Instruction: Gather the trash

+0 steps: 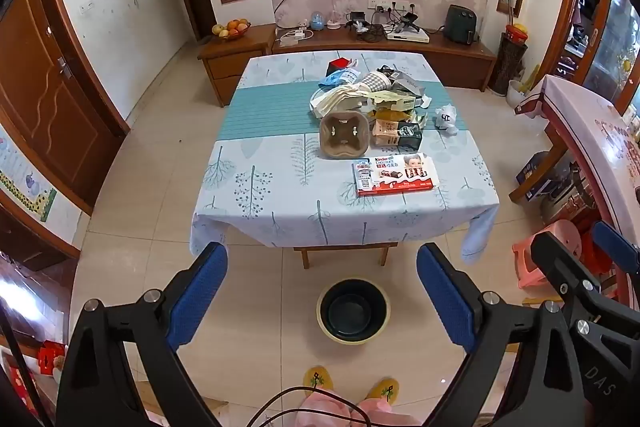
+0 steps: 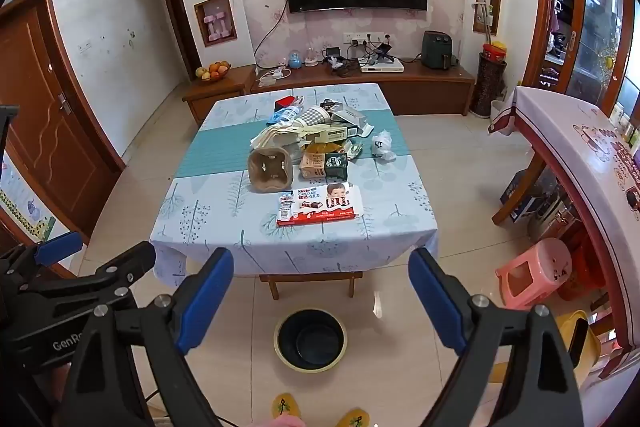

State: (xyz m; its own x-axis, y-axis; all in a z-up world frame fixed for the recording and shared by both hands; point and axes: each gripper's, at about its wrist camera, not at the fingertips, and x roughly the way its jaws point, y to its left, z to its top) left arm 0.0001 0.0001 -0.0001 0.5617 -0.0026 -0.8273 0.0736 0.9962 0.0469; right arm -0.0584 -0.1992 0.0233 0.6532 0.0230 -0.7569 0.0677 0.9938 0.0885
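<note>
Both grippers hang above the tiled floor on the near side of the counter (image 1: 280, 187), angled downward toward it. The left gripper (image 1: 322, 297) has its blue-padded fingers (image 1: 198, 293) spread wide with nothing between them. The right gripper (image 2: 320, 301) likewise has its fingers (image 2: 206, 301) spread wide and empty. In the left wrist view the right gripper's body appears at the right edge; in the right wrist view the left gripper's body appears at the left edge.

The counter carries a pale cloth printed with trees and a teal band across its middle. The trash lies on its right half. Nearest the front edge sits a flat red-and-white chocolate box (image 1: 396, 174), lying face up. Just behind it to the left stands a brown pulp cup carrier (image 1: 344, 135), tipped so its underside faces the cameras. Beside that, to the right, lies a small brown-and-green carton (image 1: 398, 133). Behind these is a heap of mixed paper and packaging (image 1: 372, 93), including a checked paper cup on its side. A crumpled white plastic bag (image 1: 446, 119) lies apart at the right of the heap, on the teal band.

A round bin (image 1: 354, 311) with a dark interior and yellow rim stands on the floor directly in front of the counter, between the left gripper's fingers in its own view. Two yellow slippers (image 1: 316, 379) show at the bottom edge. A pink stool (image 2: 534, 273) stands at the right
</note>
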